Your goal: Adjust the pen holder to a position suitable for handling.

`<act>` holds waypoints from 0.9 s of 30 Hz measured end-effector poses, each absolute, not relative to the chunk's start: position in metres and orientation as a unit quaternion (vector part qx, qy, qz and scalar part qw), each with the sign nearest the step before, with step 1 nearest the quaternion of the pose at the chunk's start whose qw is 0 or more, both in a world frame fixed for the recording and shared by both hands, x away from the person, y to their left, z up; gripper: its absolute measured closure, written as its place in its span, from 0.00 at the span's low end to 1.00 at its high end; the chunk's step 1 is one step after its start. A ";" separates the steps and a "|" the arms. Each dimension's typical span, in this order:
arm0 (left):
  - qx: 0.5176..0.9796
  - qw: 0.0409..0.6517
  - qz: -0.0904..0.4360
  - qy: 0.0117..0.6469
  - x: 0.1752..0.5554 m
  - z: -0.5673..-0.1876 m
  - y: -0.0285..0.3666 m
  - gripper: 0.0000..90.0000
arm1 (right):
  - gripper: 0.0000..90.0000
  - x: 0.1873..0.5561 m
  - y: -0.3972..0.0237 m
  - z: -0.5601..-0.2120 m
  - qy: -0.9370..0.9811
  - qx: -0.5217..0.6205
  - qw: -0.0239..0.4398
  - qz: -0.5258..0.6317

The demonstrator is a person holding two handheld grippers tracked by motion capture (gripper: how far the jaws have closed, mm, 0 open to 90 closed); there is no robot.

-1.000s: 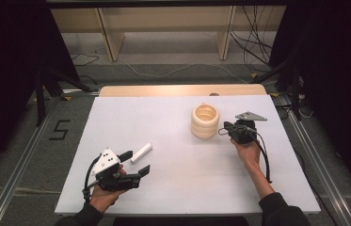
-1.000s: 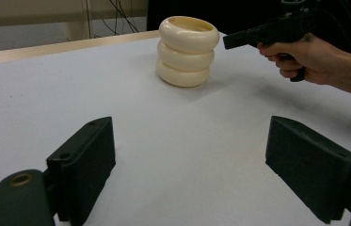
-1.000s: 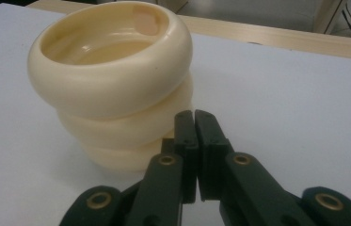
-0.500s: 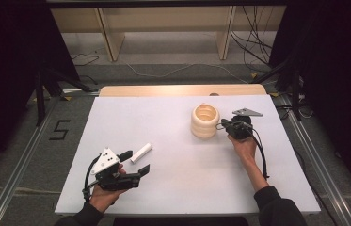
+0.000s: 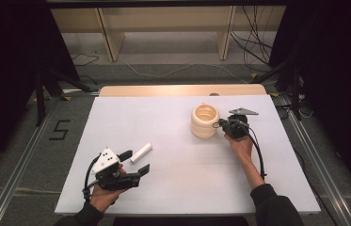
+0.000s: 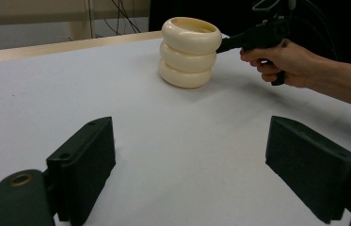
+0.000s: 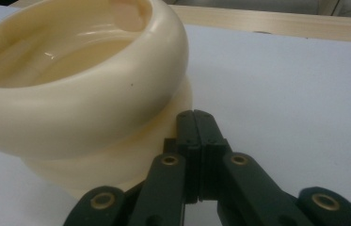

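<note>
The right gripper (image 7: pixel 200 123) has its jaws pressed together with nothing between them, and the tip is against the side of the cream ribbed pot (image 5: pixel 205 121), which stands upright on the far right part of the white table (image 5: pixel 173 197). The pot looks stiff, smooth and probably light (it may slide when pushed); the open rim seems the best place to grasp. The right forearm reaches forward, nearly level. The left gripper (image 5: pixel 133 168) rests low near the person, jaws wide apart, beside a small white block (image 5: pixel 141 153).
</note>
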State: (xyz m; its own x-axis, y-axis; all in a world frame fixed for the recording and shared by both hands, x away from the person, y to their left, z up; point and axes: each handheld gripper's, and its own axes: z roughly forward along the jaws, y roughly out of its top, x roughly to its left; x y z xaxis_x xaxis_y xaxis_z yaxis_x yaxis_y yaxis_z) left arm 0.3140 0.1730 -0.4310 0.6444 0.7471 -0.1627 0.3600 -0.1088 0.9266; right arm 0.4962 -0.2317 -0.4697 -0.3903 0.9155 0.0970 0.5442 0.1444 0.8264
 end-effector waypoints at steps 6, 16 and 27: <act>0.723 0.547 0.177 0.384 0.314 -0.431 0.173 0.17 | 1.00 0.497 -0.229 -0.469 0.723 0.504 0.223 0.417; 0.722 0.547 0.178 0.384 0.314 -0.431 0.173 0.17 | 1.00 0.500 -0.204 -0.473 0.731 0.491 0.221 0.420; 0.722 0.546 0.179 0.385 0.314 -0.431 0.174 0.17 | 1.00 0.502 -0.187 -0.474 0.742 0.477 0.219 0.417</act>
State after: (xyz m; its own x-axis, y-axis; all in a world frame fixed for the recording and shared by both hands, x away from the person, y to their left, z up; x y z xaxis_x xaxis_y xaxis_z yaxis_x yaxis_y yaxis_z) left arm 0.3144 0.1736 -0.4313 0.6399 0.7512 -0.1619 0.3599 -0.1069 0.9268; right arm 0.5017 -0.1869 -0.4743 -0.4485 0.8909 0.0719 0.5250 0.1976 0.8278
